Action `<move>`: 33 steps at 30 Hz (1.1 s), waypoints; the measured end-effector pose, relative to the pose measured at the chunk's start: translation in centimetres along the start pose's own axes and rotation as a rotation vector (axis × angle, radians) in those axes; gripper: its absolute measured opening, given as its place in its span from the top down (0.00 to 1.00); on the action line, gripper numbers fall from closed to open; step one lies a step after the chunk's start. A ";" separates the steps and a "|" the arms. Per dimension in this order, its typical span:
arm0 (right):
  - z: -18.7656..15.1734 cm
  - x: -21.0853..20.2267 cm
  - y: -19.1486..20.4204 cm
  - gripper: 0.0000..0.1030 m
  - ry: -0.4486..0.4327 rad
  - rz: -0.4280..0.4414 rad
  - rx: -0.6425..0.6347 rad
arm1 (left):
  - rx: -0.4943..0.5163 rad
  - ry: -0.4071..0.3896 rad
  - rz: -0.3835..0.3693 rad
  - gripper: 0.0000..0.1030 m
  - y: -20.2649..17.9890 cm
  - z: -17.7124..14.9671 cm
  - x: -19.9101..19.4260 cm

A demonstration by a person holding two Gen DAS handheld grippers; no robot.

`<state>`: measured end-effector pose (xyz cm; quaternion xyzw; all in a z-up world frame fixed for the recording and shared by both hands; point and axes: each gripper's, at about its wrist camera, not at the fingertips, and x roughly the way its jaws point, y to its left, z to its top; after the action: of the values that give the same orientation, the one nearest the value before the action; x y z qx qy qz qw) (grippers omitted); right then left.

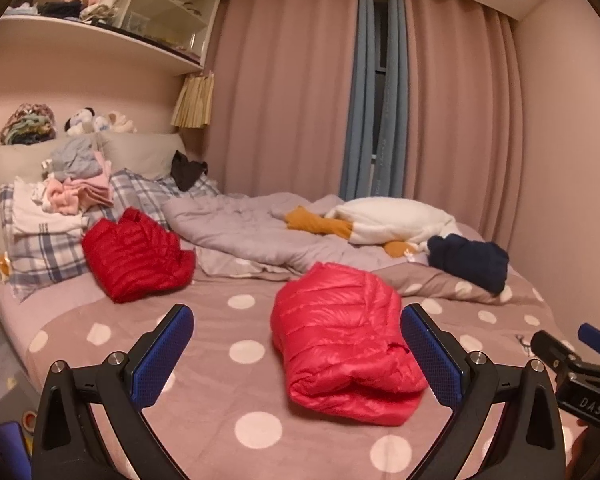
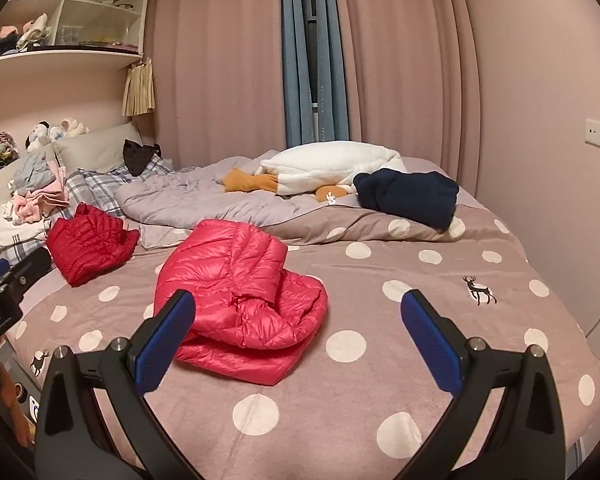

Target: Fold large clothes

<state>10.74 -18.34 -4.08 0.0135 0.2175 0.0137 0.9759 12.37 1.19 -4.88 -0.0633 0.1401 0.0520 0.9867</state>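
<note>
A: Where does the folding stand?

B: The pink down jacket (image 1: 344,344) lies as a compact bundle on the polka-dot bedspread (image 1: 220,360), in the lower middle of the left wrist view. It looks folded, though in the right wrist view its near edge flops open a little, so the fold is loose.

A: And the claws?

B: Both are empty. The left gripper (image 1: 296,356) has its jaws spread as wide as they go, with the jacket lying beyond them on the bed, not between the pads. The right gripper (image 2: 298,342) also stands wide apart; the jacket sits past its left finger at centre left of that frame.

A: Anything else done?

B: A red down jacket (image 1: 136,256) sits bundled at middle left near the plaid pillow (image 1: 44,256), and a navy garment (image 2: 408,196) lies bundled at upper right on the grey quilt (image 2: 188,196). Both look already folded, I'd say.

A: What's left?

B: A jumbled heap of pink and grey clothes (image 1: 80,184) at the left by the headboard looks unsorted. Whether it belongs to the job, I can't tell.
</note>
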 end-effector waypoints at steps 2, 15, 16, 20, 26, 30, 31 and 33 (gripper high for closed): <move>0.0 0.0 0.0 0.00 0.003 -0.002 -0.001 | -0.004 0.002 -0.001 0.01 0.0 0.0 0.0; 0.1 0.0 0.5 0.00 0.017 -0.007 -0.022 | 0.012 0.018 -0.022 0.01 -0.2 0.2 -0.1; 0.1 0.0 0.6 0.00 0.018 -0.006 -0.024 | 0.012 0.016 -0.022 0.01 -0.2 0.2 -0.1; 0.2 0.0 0.7 0.00 0.017 -0.009 -0.028 | 0.015 0.013 -0.015 0.01 0.0 0.3 -0.2; 0.1 0.1 0.8 0.00 0.022 -0.015 -0.025 | 0.024 0.023 -0.013 0.01 0.0 0.3 0.0; 0.1 0.3 0.9 0.00 0.028 -0.018 -0.028 | 0.030 0.034 -0.014 0.01 -0.1 0.2 0.1; 0.1 0.3 0.9 0.00 0.030 -0.019 -0.029 | 0.030 0.036 -0.013 0.01 -0.1 0.2 0.1; 0.1 0.3 0.8 0.00 0.030 -0.018 -0.029 | 0.029 0.035 -0.014 0.01 0.0 0.2 0.1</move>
<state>11.04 -17.48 -4.06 -0.0031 0.2319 0.0083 0.9727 12.52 1.18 -4.74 -0.0507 0.1577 0.0421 0.9853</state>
